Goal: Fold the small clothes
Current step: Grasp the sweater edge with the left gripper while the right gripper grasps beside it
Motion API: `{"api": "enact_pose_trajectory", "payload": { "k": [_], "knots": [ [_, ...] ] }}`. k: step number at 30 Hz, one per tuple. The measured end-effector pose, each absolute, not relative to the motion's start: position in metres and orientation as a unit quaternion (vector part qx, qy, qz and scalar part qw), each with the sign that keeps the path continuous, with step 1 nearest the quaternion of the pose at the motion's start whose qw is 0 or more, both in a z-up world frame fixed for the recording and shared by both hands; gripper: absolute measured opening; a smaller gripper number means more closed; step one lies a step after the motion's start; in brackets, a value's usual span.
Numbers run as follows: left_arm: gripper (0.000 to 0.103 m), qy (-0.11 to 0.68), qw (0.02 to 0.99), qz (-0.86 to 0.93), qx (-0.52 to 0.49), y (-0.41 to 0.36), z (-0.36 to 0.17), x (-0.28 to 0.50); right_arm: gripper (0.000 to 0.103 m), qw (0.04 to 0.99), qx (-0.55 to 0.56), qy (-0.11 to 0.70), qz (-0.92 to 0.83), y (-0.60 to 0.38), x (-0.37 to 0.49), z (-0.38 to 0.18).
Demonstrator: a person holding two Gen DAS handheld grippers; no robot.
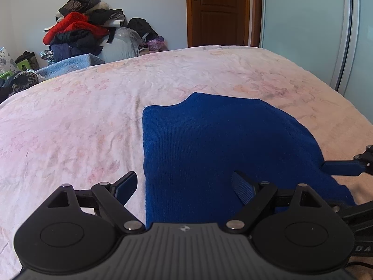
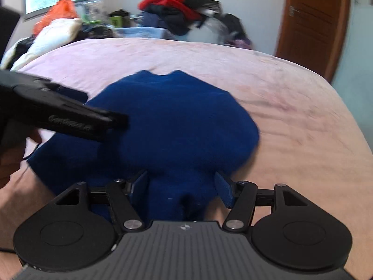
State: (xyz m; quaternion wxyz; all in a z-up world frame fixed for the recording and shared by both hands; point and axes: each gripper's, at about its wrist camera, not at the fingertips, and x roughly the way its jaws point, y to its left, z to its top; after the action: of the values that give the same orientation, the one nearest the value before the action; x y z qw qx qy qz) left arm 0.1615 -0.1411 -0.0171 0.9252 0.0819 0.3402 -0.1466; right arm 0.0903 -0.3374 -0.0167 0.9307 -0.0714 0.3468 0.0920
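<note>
A blue knit garment lies partly folded near the bed's front edge. The left gripper is spread wide over its left border, empty; the right gripper stands parted at the near hem, pinching nothing. Soft, light and limp, the knit looks best taken at 2 hem corners.

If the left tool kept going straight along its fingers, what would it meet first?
Most likely the blue garment on the bed: the open left tool points down at its left edge. Depth is unclear.
</note>
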Motion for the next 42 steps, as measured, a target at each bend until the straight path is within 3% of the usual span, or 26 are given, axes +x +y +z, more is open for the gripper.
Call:
{"api": "enact_pose_trajectory", "payload": {
  "k": [8,9,19,26,28,29,30,32,35,42],
  "knots": [
    [0.089,0.307,0.936,-0.157,0.075,-0.120,-0.010,0.153,0.069,0.933,-0.041,0.350,0.075,-0.346,0.085,-0.023],
    [0.093,0.312,0.933,-0.164,0.068,-0.113,-0.011,0.155,0.070,0.934,-0.013,0.348,0.079,-0.354,0.083,-0.023],
    [0.098,0.408,0.863,-0.259,-0.147,-0.060,-0.046,0.216,0.073,0.890,0.221,0.353,0.187,-0.420,0.124,-0.048],
    [0.097,0.394,0.838,-0.340,-0.162,-0.077,-0.056,0.224,0.079,0.852,0.276,0.340,0.286,-0.412,0.170,-0.060],
    [0.085,0.385,0.848,-0.335,-0.145,-0.081,-0.056,0.219,0.078,0.856,0.266,0.340,0.284,-0.406,0.173,-0.058],
    [0.064,0.384,0.853,-0.325,-0.140,-0.079,-0.057,0.218,0.077,0.857,0.264,0.339,0.284,-0.401,0.175,-0.057],
    [0.049,0.386,0.855,-0.316,-0.140,-0.076,-0.057,0.218,0.069,0.858,0.268,0.339,0.279,-0.400,0.177,-0.058],
    [0.032,0.398,0.841,-0.317,-0.184,-0.063,-0.059,0.224,0.039,0.857,0.277,0.345,0.263,-0.401,0.178,-0.059],
    [0.025,0.394,0.844,-0.308,-0.194,-0.057,-0.054,0.225,0.035,0.847,0.309,0.346,0.257,-0.405,0.180,-0.065],
    [0.024,0.308,0.900,-0.281,-0.127,-0.042,0.006,0.207,0.035,0.874,0.256,0.307,0.277,-0.371,0.188,-0.014]
  ]
}}
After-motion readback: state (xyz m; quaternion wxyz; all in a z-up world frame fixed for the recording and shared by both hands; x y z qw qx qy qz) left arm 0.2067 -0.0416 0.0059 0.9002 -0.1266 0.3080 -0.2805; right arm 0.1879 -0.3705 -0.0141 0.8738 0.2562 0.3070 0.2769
